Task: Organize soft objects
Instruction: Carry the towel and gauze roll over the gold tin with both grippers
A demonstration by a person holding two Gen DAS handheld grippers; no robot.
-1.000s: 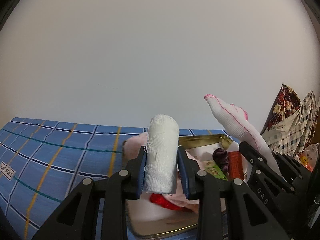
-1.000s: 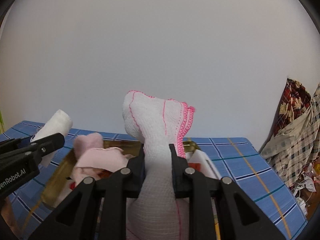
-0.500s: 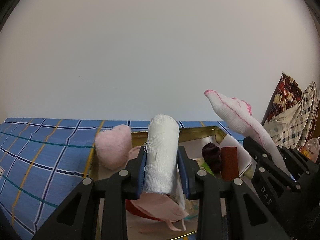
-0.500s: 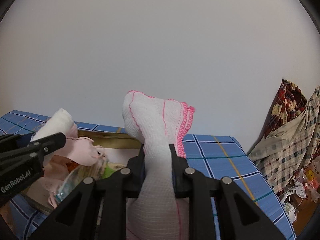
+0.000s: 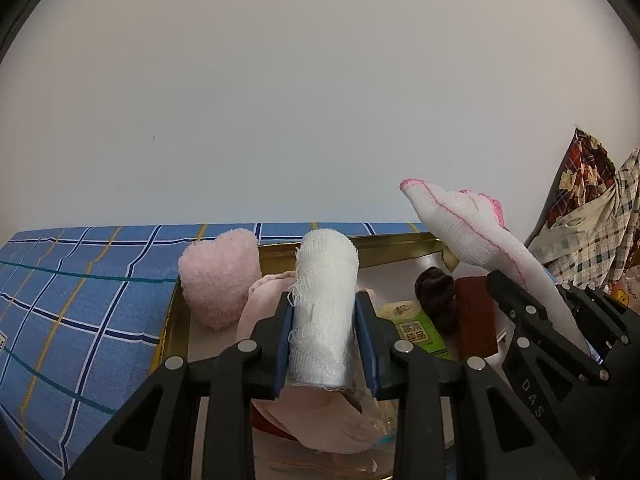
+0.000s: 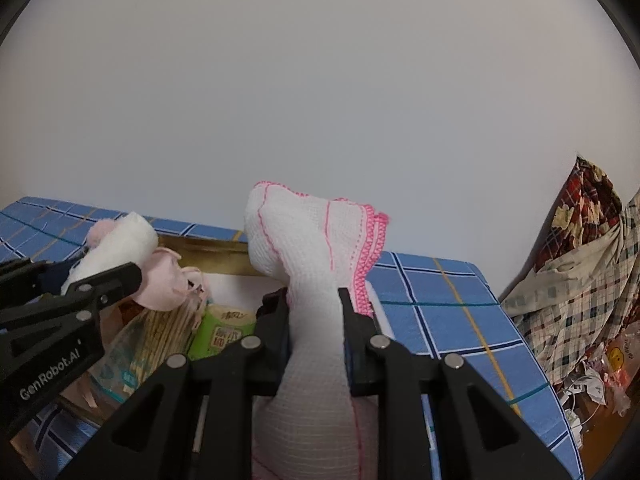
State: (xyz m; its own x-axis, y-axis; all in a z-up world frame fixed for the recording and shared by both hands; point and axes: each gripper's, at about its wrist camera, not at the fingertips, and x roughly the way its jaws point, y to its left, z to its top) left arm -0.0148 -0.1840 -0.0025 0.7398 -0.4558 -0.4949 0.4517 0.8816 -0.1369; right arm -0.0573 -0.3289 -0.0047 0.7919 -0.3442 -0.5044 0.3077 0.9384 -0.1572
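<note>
My left gripper [image 5: 325,312] is shut on a white gauze roll [image 5: 325,304] that stands upright between its pads, above a gold-rimmed tin box [image 5: 396,240]. My right gripper [image 6: 314,300] is shut on a white cloth with a pink stitched edge [image 6: 312,248], bunched and sticking up past the fingers. In the left wrist view that cloth [image 5: 472,228] and the right gripper [image 5: 532,312] hang over the box's right side. A fluffy pink heart [image 5: 218,280], a pale pink cloth [image 5: 260,304], a green tissue pack [image 5: 416,332], a dark scrunchie [image 5: 436,292] and a brown block [image 5: 476,320] lie in the box.
The box sits on a blue checked tablecloth [image 5: 80,300]. A plain white wall stands right behind the table. Off the table's right edge [image 6: 520,360] lies a pile of plaid fabric [image 6: 580,272] and floor litter. A clear packet of sticks [image 6: 160,336] lies in the box.
Both grippers have moved forward and down over the tin box, each keeping its hold. The pink heart and the box contents now show more fully below the gauze roll.
</note>
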